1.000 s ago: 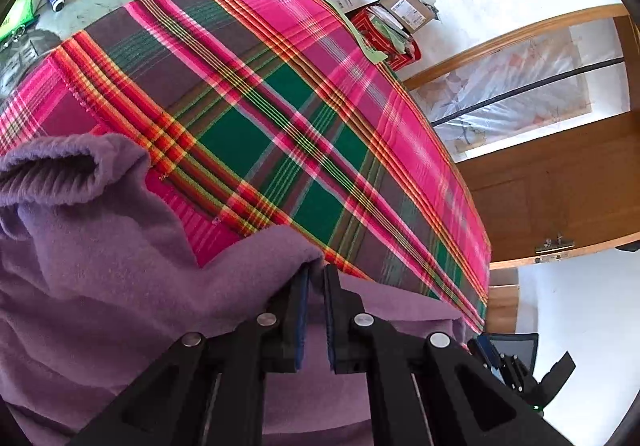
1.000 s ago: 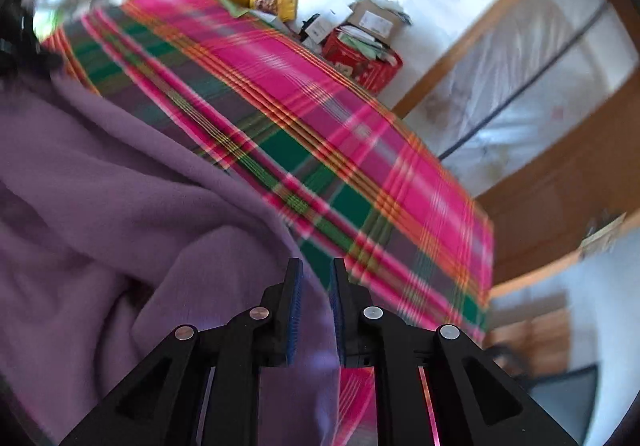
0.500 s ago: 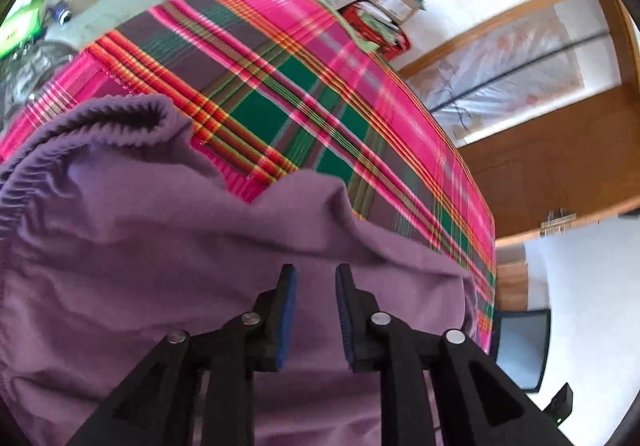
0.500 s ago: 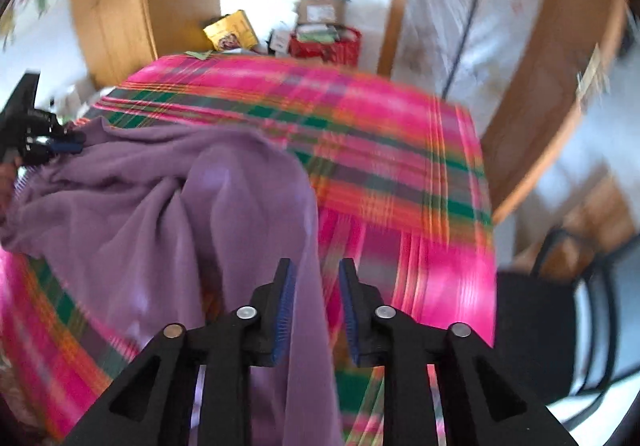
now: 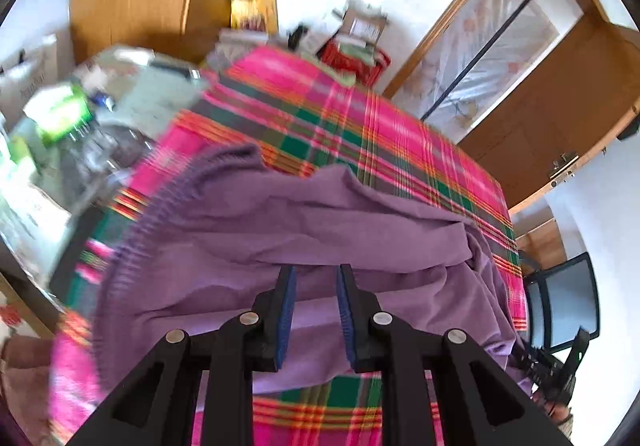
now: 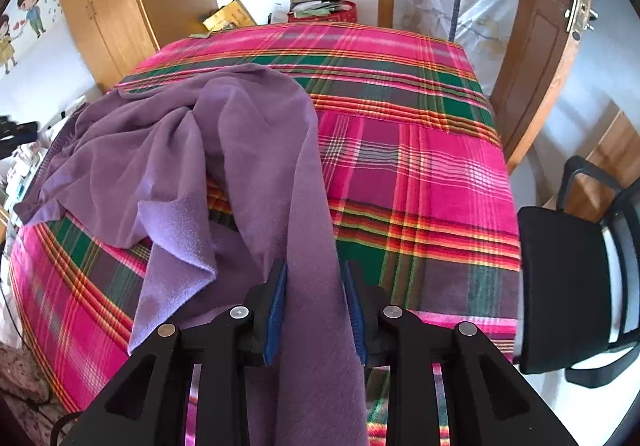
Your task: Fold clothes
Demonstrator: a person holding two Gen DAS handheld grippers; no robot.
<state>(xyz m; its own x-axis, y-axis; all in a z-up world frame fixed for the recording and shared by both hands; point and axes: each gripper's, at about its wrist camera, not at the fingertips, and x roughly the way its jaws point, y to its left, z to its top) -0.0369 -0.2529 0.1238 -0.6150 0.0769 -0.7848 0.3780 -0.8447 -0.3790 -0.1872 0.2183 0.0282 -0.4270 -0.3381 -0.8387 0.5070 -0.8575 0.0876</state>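
Observation:
A purple fleece garment lies crumpled on the left half of a bed covered with a pink, green and red plaid sheet. One long strip of it runs toward me and passes between the spread fingers of my right gripper, which is open, and the cloth drapes over its body. In the left wrist view the garment shows a ribbed hem at its left. My left gripper hovers over it, open, with nothing pinched between the pads.
A black chair stands at the bed's right side near a wooden door. A cluttered table borders the bed's left. Boxes and a red basket sit on the floor beyond the bed, by a wooden wardrobe.
Both grippers went from shut on the purple garment to open and pulled back. The garment dropped onto the sheet, and the right view swung round to face the bed.

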